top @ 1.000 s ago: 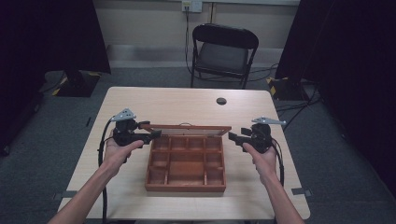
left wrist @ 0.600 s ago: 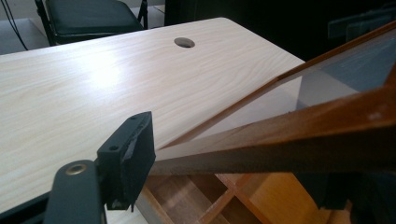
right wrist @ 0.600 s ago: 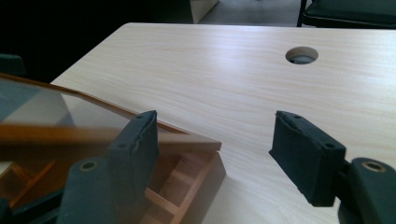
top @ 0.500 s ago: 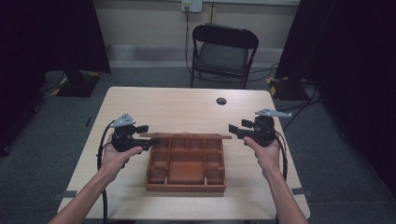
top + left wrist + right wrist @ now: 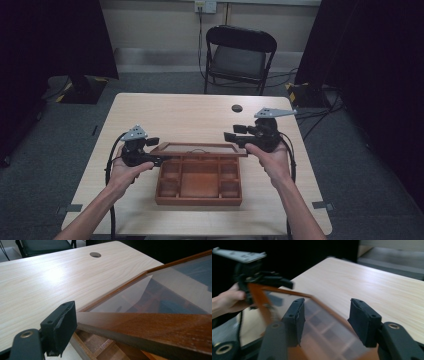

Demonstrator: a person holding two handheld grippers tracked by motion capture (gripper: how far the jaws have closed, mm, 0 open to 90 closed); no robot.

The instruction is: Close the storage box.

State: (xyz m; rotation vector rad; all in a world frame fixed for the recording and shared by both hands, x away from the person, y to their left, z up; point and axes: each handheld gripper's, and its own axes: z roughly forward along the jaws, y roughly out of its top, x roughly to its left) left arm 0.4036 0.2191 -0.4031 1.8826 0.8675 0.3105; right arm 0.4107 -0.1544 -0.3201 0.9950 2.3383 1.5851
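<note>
Grippers, left (image 5: 159,159) clamping the fragile glass lid's (image 5: 199,148) wooden frame at centre frame, right (image 5: 231,134) part-open, having just narrowed, gripping nothing.

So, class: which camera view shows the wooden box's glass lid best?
The high view: the whole lid shows, raised above the box. The left gripper view gives one corner of its frame and pane, close up. The right gripper view shows it blurred.

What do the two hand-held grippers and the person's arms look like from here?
Both are black: the left hand-held gripper and the right hand-held gripper each carry a grey three-cornered plate on top and trail a black cable. The jaws end in blocky black pads with small screw holes and brass-coloured pivot rivets. The forearms are bare, no sleeves in view.
</note>
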